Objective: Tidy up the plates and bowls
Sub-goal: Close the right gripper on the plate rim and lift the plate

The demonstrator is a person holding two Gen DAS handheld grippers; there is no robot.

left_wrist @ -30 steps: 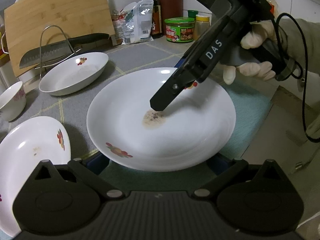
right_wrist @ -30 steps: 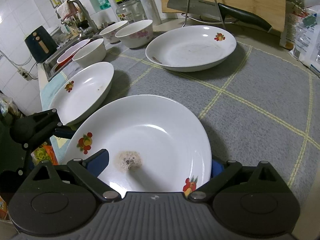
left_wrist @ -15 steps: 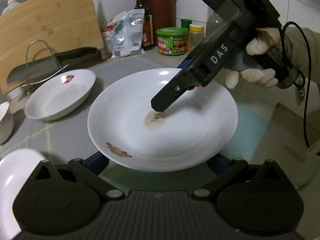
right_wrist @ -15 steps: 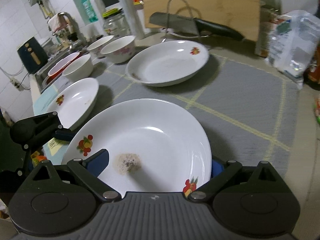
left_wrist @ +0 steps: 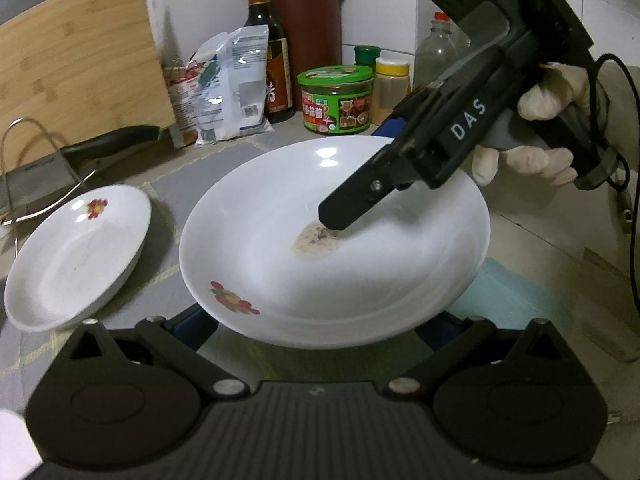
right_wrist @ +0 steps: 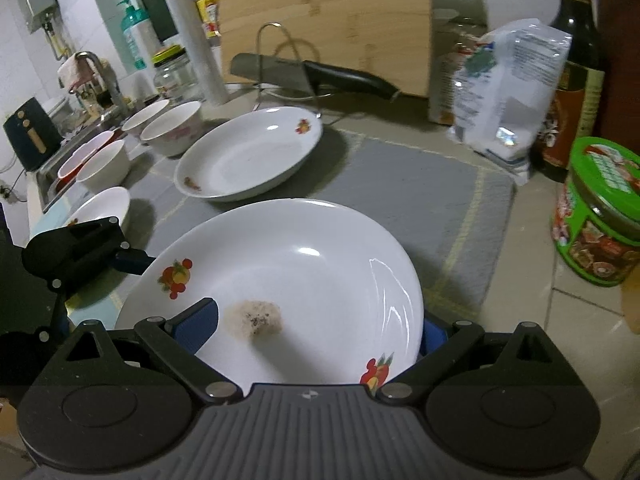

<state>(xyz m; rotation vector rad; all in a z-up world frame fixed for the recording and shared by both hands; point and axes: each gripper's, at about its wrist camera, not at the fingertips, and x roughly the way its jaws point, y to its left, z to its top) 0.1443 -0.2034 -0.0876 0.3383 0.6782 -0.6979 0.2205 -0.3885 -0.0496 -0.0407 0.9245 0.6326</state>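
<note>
We find the white plate [left_wrist: 360, 280] held off the surface [right_wrist: 400, 184] between both tools. The right gripper [right_wrist: 316, 320] has its jaws clamped on the plate's rim, one finger inside near a brown food stain [right_wrist: 254, 318]. The left gripper [left_wrist: 320, 322] sits under the opposite rim; whether its jaws grip, we cannot tell. Legible writing: "DAS" on the right tool's body. A second plate [right_wrist: 248, 154] rests on the grey mat.

Black right tool [left_wrist: 340, 216] — white "DAS" lettering; blue pads; pale glove [left_wrist: 556, 92].
</note>
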